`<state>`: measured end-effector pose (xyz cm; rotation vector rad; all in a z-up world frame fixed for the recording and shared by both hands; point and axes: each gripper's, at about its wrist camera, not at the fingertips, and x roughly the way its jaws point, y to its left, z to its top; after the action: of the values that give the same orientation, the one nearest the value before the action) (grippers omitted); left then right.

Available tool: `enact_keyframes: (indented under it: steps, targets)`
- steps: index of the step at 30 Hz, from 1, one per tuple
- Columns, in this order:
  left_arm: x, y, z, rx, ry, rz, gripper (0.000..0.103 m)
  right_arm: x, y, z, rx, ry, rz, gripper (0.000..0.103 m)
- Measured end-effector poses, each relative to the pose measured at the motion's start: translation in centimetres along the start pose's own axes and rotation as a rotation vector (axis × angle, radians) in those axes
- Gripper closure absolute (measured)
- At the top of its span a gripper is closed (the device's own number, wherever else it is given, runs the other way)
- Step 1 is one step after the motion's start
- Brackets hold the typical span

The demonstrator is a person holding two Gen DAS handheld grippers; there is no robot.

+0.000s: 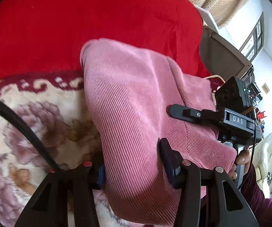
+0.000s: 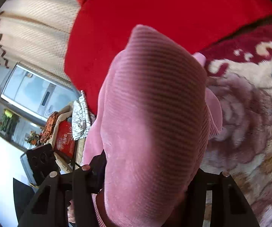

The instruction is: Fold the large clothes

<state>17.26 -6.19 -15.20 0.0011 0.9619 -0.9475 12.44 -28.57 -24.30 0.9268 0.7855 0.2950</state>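
Observation:
A pink ribbed garment hangs bunched over a bed with a floral blanket and a red cover. My left gripper is shut on a thick fold of the garment, its blue pads pressed on either side. My right gripper shows at the right of the left wrist view, a black finger lying against the cloth. In the right wrist view the garment fills the middle and bulges between the fingers of my right gripper, which is shut on it; the fingertips are hidden by cloth.
The red cover lies behind the garment and the floral blanket to the right. A cream curtain, a window and a pile of fabrics lie to the left. A black cable crosses the left.

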Motion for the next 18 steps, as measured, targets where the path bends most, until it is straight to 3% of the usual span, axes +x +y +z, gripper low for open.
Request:
enact_keyframes:
  steps: [7, 12, 16, 18]
  targets:
    - [-4.7, -2.7, -0.2, 0.071, -0.059, 0.061, 0.052, -2.1, 2.8, -1.5, -0.075, -0.049, 0.057, 0.044]
    - [-5.1, -3.0, -1.6, 0.086, -0.068, 0.099, 0.051, -3.1, 2.5, -3.2, -0.086, -0.067, 0.062, 0.044]
    - [-1.8, -1.6, -3.1, 0.035, 0.011, 0.141, 0.047, -1.4, 0.3, -4.0, -0.054, -0.006, -0.038, 0.044]
    - [0.9, -0.7, -4.2, 0.015, 0.078, 0.181, 0.036, -0.2, -1.1, -4.3, -0.032, 0.053, -0.122, 0.039]
